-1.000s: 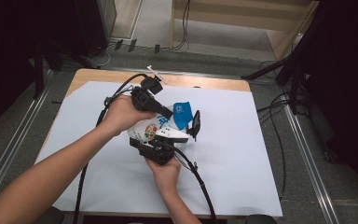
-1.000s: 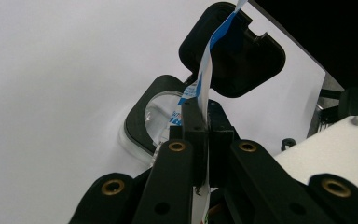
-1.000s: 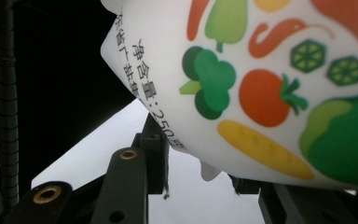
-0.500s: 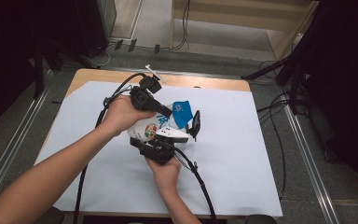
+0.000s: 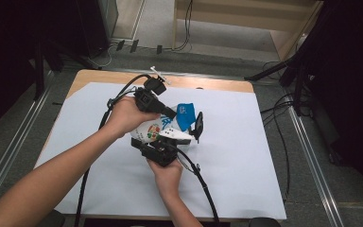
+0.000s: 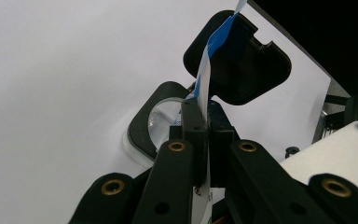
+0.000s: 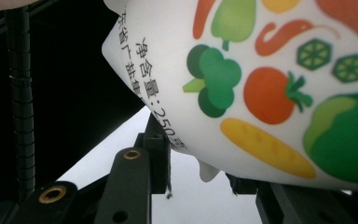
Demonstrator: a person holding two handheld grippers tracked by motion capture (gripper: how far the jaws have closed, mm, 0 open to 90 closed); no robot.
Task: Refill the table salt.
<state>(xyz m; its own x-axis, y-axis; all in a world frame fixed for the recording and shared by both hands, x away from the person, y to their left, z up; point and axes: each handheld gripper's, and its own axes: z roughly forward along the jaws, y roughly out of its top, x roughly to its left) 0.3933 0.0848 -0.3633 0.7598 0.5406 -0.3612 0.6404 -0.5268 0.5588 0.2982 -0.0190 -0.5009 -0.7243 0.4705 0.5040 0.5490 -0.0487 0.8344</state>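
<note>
A soft white bag printed with vegetables, with a blue top, hangs between both grippers above the table's middle. My left gripper comes from the upper left and is shut on the bag's thin blue-and-white top edge; its jaws pinch that edge flat. My right gripper reaches up from below, shut on the bag's lower body. In the right gripper view the printed bag bulges over the right gripper, and its right jaw is mostly hidden beneath it.
A white sheet covers the wooden table. Black cables trail from both grippers across the sheet. Dark stands and cables crowd the floor at the right. Metal rails run along the left.
</note>
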